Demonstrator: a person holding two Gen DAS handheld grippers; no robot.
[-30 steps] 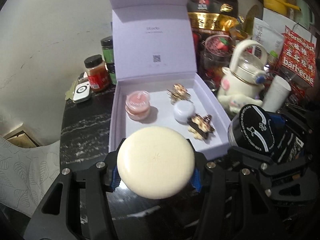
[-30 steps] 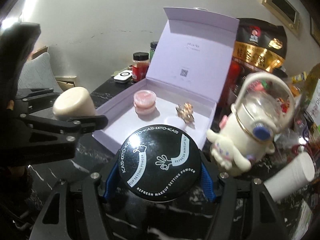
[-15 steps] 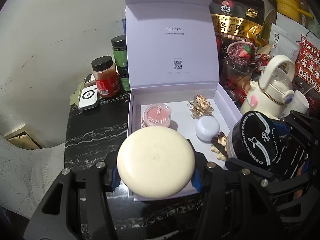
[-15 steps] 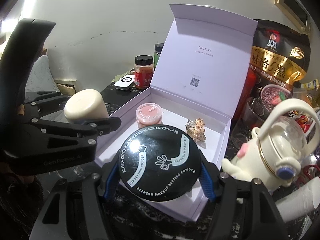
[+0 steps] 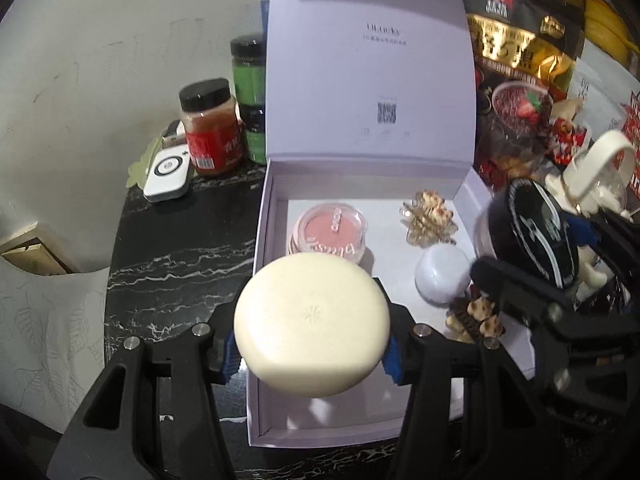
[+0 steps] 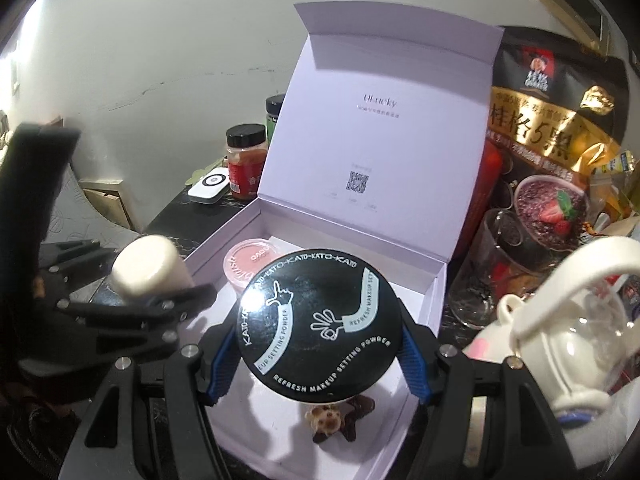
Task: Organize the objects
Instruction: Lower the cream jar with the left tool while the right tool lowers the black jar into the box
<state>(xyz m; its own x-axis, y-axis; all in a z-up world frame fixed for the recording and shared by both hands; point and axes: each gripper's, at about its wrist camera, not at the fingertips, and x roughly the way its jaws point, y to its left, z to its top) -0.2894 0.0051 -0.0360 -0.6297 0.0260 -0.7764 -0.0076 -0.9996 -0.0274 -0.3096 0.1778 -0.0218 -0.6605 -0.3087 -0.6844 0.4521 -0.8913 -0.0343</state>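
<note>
white wall (image 5: 100, 60), black marble table (image 5: 180, 240)

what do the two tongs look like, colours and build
Both tongs match. The left tongs and right tongs have matte black angular fingers with triangular cut-outs, studded with small silver screw heads, and ribbed blue pads lining the inner faces. Seen from the side in the right wrist view, the left one is a black bolted frame. No cables, markings or sleeves show.

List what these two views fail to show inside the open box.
- Left wrist view: the box floor nearest the camera, hidden by the cream jar in the left gripper.
- Right wrist view: the small white jar, hidden behind the black powder jar in the right gripper.
- Both: the lid's small print, too small.
</note>
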